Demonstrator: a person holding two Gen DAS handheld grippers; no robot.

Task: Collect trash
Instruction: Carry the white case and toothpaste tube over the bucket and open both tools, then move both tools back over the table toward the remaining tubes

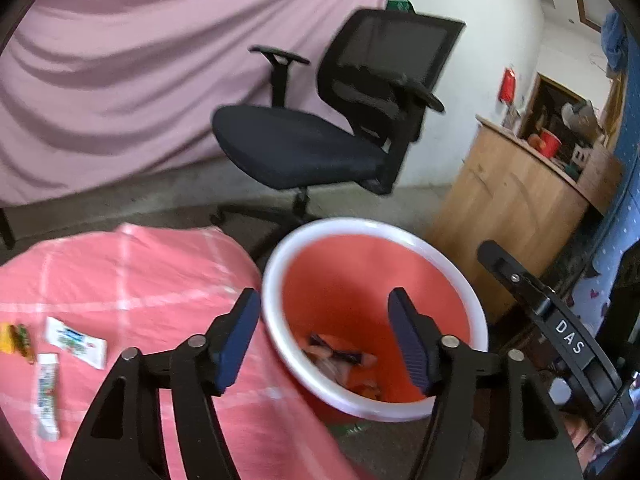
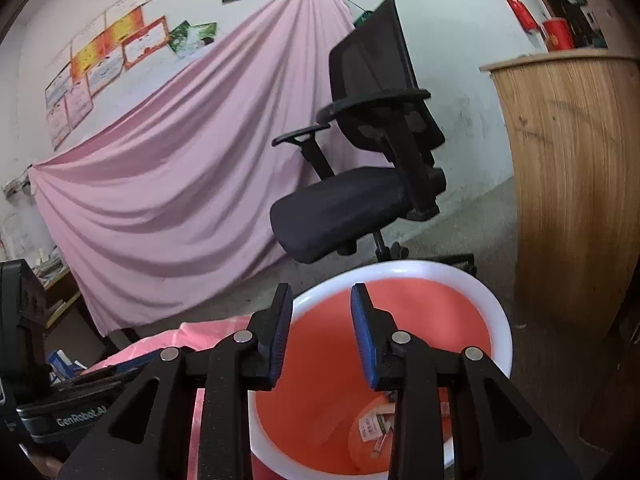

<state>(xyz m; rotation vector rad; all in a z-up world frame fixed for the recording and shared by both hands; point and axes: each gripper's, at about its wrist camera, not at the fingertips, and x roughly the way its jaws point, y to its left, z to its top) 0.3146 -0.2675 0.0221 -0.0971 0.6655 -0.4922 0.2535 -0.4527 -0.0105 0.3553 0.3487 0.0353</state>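
Here, one red bin (image 1: 372,280), wrappers inside; three packets (image 1: 76,338) on pink surface (image 1: 160,280); left claw (image 1: 324,336) spread, empty; right claw (image 2: 322,336) parted, empty.

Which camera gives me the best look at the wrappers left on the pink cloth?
The left wrist view: two white wrappers and a yellow-green one lie in plain sight on the pink cloth. The right wrist view catches only the cloth's edge, no wrappers.

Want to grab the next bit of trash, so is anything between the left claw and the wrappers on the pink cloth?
Nothing visible. The left claw is open and empty, and only bare pink cloth separates it from the wrappers.
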